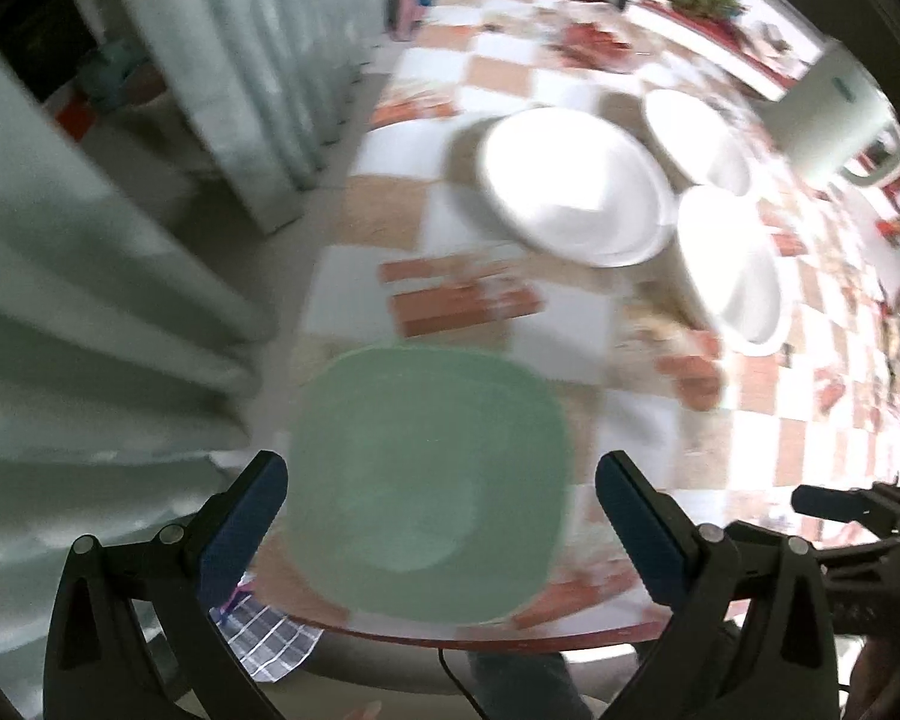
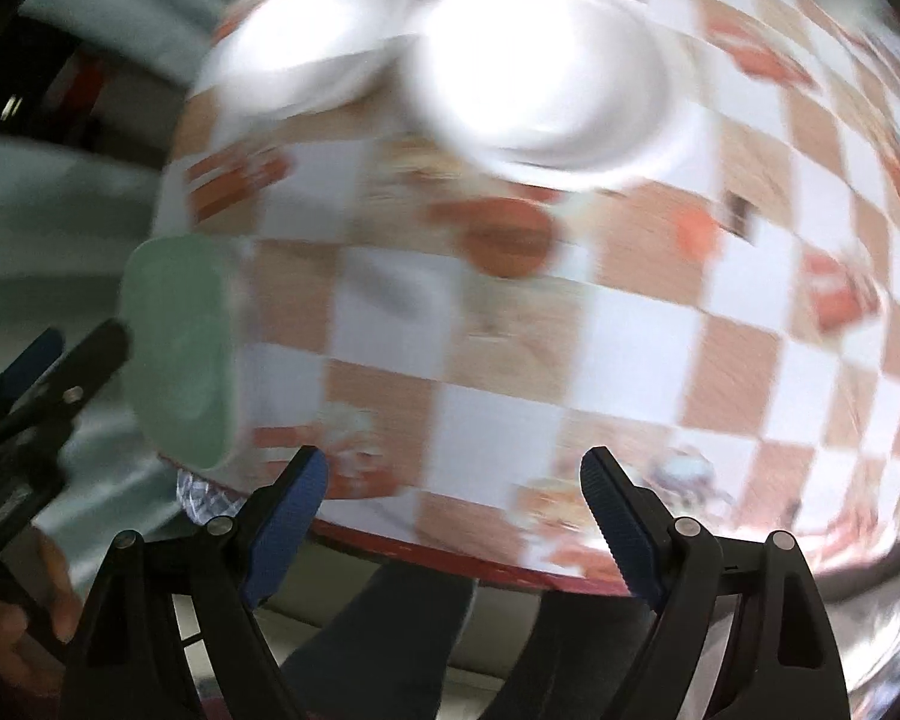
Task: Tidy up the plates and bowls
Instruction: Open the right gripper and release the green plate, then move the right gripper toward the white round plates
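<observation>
A pale green square plate [image 1: 429, 480] lies near the table's front edge. My left gripper [image 1: 441, 480] is open, its fingers standing either side of the plate without holding it. Beyond stand a white plate [image 1: 573, 186] and two white bowls [image 1: 699, 141] [image 1: 735, 264]. In the right wrist view the green plate [image 2: 177, 348] is at the left, with the left gripper [image 2: 48, 360] beside it. A white bowl [image 2: 540, 72] and the white plate [image 2: 312, 36] lie ahead. My right gripper [image 2: 453, 480] is open and empty above the table's front edge. Both views are blurred.
The table carries a checkered orange and white cloth [image 1: 486, 294] with a red front rim [image 2: 480, 567]. A white jug-like appliance [image 1: 840, 114] stands at the back right. Pale curtains [image 1: 120, 240] hang left of the table. The person's legs [image 2: 390, 630] show below the edge.
</observation>
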Tool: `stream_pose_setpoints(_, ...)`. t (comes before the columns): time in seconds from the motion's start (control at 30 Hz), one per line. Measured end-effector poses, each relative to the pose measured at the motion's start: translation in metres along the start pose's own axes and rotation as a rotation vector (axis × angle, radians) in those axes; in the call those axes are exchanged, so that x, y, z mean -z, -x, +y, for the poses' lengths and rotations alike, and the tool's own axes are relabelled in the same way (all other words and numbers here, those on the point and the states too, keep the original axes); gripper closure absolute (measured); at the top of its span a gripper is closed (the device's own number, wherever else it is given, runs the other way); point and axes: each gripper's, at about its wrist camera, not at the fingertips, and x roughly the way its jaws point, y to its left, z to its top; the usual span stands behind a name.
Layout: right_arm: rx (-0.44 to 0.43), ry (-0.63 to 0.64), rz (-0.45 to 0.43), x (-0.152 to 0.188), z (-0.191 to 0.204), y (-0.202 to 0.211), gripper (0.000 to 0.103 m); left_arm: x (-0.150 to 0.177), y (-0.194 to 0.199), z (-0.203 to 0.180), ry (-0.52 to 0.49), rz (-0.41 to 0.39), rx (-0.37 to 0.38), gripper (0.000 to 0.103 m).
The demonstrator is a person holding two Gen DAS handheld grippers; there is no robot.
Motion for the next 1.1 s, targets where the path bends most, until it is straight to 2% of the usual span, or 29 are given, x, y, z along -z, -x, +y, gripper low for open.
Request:
stream_pose_setpoints(0.17, 0.016, -0.129, -0.019, -0.005, -0.054, 0.008, 0.016, -0.018, 0.0, -0.046, -0.056, 0.009, 0.062, 0.0)
stream_pose_setpoints(0.37, 0.022, -0.181, -0.035, -0.015, -0.09, 0.013, 0.016, -0.035, -0.017, -0.087, -0.045, 0.062, 0.073, 0.0)
stream_pose_setpoints(0.53, 0.022, -0.175, -0.048, -0.04, -0.106, 0.019, 0.016, -0.049, -0.03, -0.103, 0.028, 0.077, 0.054, 0.0)
stream_pose_setpoints(0.77, 0.061, -0.116, -0.074, -0.096, -0.115, 0.023, 0.016, -0.066, -0.055, -0.109, 0.201, 0.099, 0.007, 0.0)
stream_pose_setpoints(1.1, 0.081, -0.057, -0.047, -0.157, -0.12, 0.0, 0.016, -0.079, -0.093, -0.119, 0.342, 0.134, -0.077, 0.0)
